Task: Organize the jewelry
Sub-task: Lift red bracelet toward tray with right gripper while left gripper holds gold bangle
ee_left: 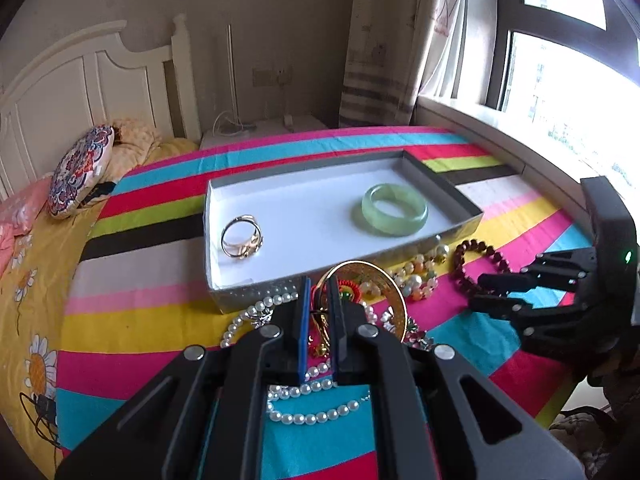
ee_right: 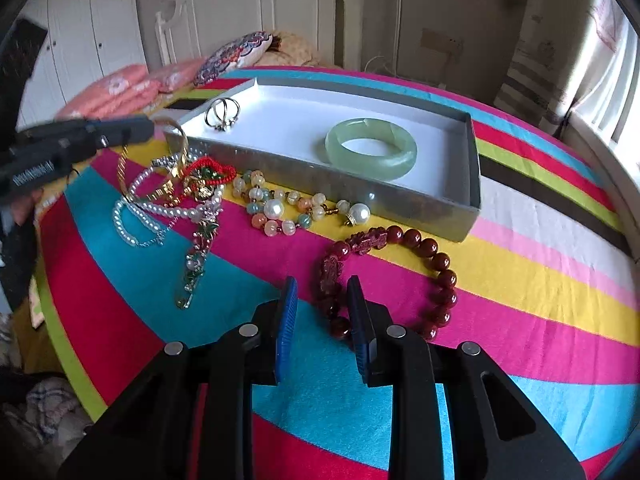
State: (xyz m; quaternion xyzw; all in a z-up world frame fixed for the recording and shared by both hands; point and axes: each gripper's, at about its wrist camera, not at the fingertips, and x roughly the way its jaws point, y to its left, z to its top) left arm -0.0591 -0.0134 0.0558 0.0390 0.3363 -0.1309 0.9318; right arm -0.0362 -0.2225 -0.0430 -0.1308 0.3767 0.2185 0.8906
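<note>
Gold bangle (ee_left: 384, 280) (thin, shiny) pinched in left gripper (ee_left: 319, 304), right gripper (ee_right: 322, 296) apart over red bead bracelet (ee_right: 400, 276).

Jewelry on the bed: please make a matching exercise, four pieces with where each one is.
1. green bangle
2. gold bangle
3. dark red bead bracelet
4. gold ring

a. in the left claw
b. on the cover before the right claw
c. right part of the box
d. left part of the box

Pairs: 1-c, 2-a, 3-b, 4-d
</note>
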